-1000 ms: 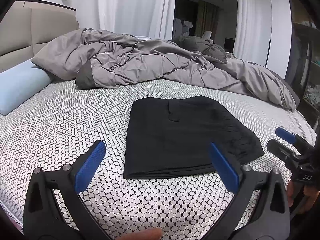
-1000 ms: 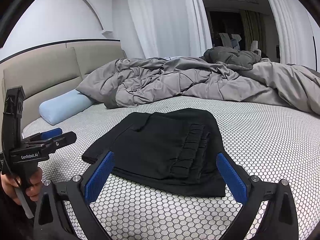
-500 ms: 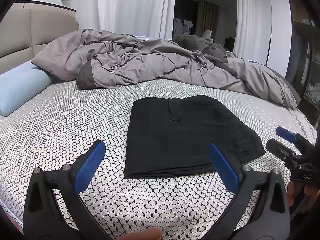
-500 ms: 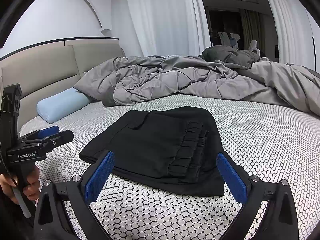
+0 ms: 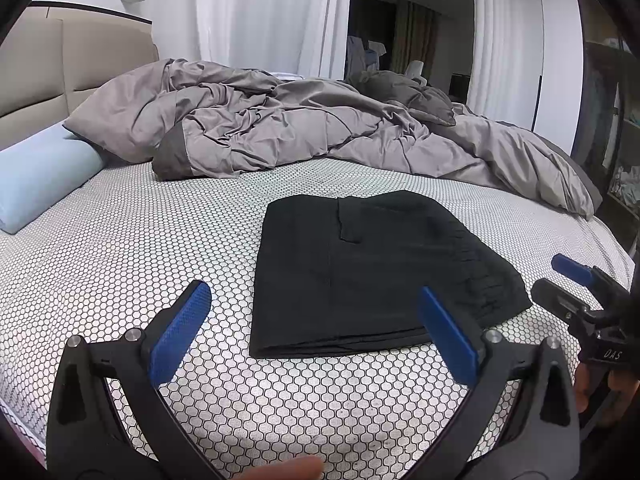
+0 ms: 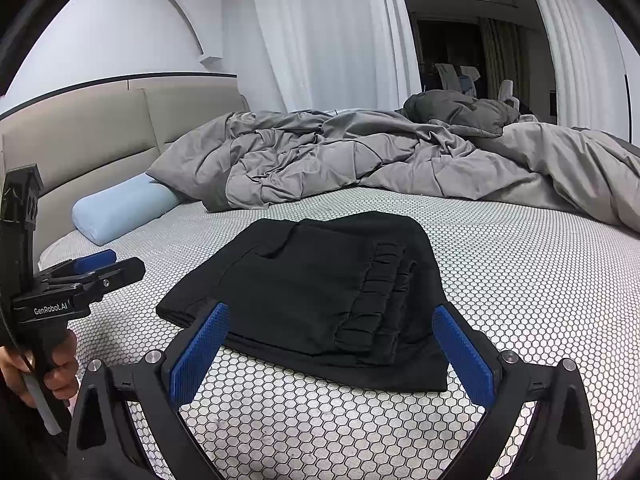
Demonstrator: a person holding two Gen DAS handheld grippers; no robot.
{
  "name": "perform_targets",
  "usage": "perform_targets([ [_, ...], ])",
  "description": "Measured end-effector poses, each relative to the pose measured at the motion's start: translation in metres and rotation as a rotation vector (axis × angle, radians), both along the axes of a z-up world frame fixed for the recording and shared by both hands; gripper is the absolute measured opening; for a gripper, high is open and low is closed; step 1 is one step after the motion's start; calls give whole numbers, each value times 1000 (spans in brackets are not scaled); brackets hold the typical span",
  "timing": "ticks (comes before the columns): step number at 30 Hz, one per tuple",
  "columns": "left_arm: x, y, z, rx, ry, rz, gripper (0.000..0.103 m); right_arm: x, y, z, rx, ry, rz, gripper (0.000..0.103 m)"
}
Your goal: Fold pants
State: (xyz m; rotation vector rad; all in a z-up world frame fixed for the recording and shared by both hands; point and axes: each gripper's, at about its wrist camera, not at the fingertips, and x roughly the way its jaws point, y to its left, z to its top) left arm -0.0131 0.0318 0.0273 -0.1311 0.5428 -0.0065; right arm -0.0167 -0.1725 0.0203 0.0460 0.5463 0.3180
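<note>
The black pants [image 5: 372, 272] lie on the bed [image 5: 120, 248], on the honeycomb-patterned sheet, already folded into a compact, roughly rectangular stack with several layers showing at the near edge and the gathered waistband [image 6: 384, 300] lying on top toward the right side. The left gripper [image 5: 316, 332] is held just short of the near edge of the stack, its 2 blue fingers [image 5: 180, 328] spread wide apart and holding nothing; the right gripper [image 6: 332, 348] sits likewise in front of the stack's near right corner, fingers [image 6: 464, 348] wide apart and empty. Neither touches the cloth. Behind the pants a crumpled grey duvet [image 5: 288, 128] and a light blue bolster [image 5: 40, 172] lie well apart from the work. Judged from this, the folding looks essentially finished and the step in hand is the release and check. If anything remains, it would be a light tidy: the right edge near the waistband runs slightly askew, so a next move would call for pinching that corner gently and squaring it without dragging the upper layers off the lower ones.
</note>
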Motion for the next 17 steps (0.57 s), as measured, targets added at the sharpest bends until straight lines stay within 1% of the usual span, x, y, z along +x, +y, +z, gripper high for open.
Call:
perform_targets([
  [17,2,8,1,14,-7,-3,102,0,-2,-1,-3,-7,6,103],
])
